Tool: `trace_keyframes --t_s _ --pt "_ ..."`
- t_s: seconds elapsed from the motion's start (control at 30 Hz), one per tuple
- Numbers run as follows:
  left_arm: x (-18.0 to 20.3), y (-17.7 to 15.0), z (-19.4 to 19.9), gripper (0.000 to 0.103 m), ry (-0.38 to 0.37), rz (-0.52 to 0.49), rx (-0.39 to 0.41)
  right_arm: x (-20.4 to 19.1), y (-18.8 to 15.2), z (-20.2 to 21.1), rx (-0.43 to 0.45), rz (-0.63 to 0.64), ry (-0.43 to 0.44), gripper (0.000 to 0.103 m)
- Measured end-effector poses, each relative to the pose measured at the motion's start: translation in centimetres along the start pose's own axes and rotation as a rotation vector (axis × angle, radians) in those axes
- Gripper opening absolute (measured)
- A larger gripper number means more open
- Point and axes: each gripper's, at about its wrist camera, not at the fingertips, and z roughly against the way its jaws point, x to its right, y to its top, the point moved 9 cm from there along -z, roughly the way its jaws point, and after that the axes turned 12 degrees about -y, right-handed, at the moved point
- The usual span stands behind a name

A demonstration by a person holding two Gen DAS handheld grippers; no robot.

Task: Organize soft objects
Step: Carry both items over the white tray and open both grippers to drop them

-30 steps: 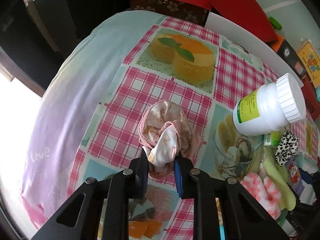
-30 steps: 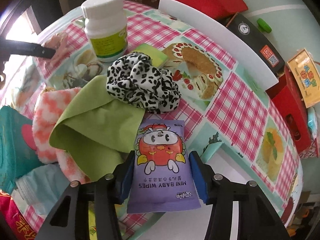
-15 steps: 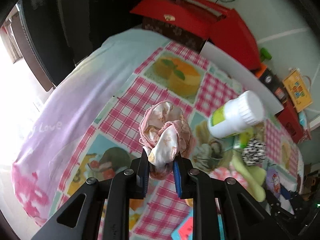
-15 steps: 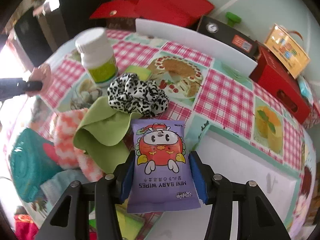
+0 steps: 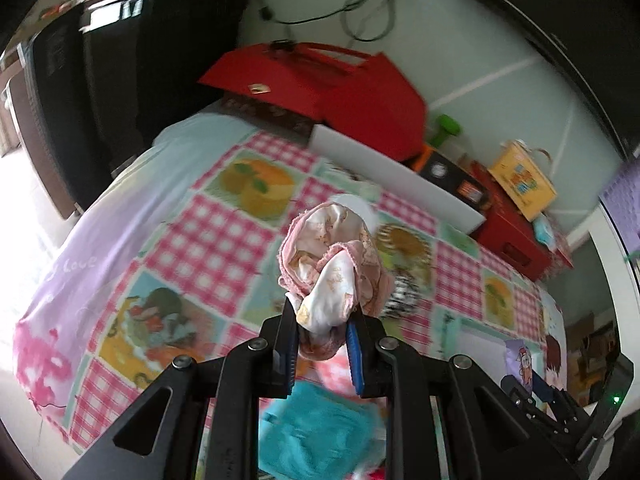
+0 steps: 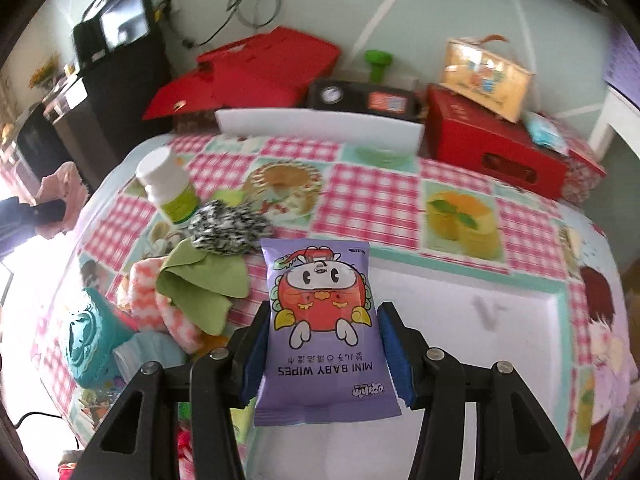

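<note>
My left gripper [image 5: 322,320] is shut on a pink and cream scrunchie [image 5: 332,264], held up above the checked tablecloth [image 5: 208,240]. My right gripper [image 6: 322,328] is shut on a purple pack of mini baby wipes [image 6: 324,320], lifted over a white foam tray [image 6: 480,320]. On the cloth lie a leopard-print scrunchie [image 6: 226,228], a green cloth [image 6: 204,284], a pink and white fuzzy cloth [image 6: 148,300] and a teal towel [image 6: 86,332]. The left gripper with its scrunchie [image 6: 60,196] shows at the left edge of the right wrist view.
A white pill bottle [image 6: 168,188] stands near the soft pile. A white board [image 6: 320,124], red boxes [image 6: 492,156], a black box [image 6: 360,98], a yellow carton [image 6: 486,76] and a green dumbbell [image 6: 378,64] line the table's far edge. Dark furniture [image 5: 100,80] stands at the left.
Both grippers have risen from the table with their loads: the pink scrunchie and the wipes pack now hang well above the cloth. The views have tilted up toward the wall.
</note>
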Motion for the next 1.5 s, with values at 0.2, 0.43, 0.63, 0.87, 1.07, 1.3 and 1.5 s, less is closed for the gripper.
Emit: trace_keyframes --t_s 0.2,0.43,0.63,0.87,1.07,1.3,1.5 --pt "5.0 -1.0 -0.9 0.021 -0.031 -0.079 -0.04 6.8 -0.9 1.0 -0.004 -0.093 -0.11 0.055" --pt "9.7 -2.5 -2.5 0.021 -0.04 -0.149 -0.085 12.8 -1.7 1.7 -0.006 -0.2 -0.144 0.055" --pt "14.1 -4.0 -4.2 0.022 -0.055 -0.214 -0.12 15.2 -2.5 1.3 -0.02 -0.264 -0.112 0.055" --pt "19.0 -6.7 -7.8 0.022 -0.079 -0.285 -0.192 18.2 -3.6 0.4 -0.045 -0.349 -0.103 0.056" --pt "21.3 -9.5 -11.5 0.022 -0.089 -0.321 -0.267 20.5 -4.6 -1.1 -0.085 -0.38 -0.157 0.056" --pt "21.8 -11.9 -15.3 0.022 -0.069 -0.343 -0.337 21.3 -4.7 -2.8 -0.111 -0.372 -0.181 0.056" --pt "21.1 -13.3 -17.5 0.022 -0.057 -0.34 -0.382 20.9 -4.7 -4.3 -0.14 -0.341 -0.198 0.056"
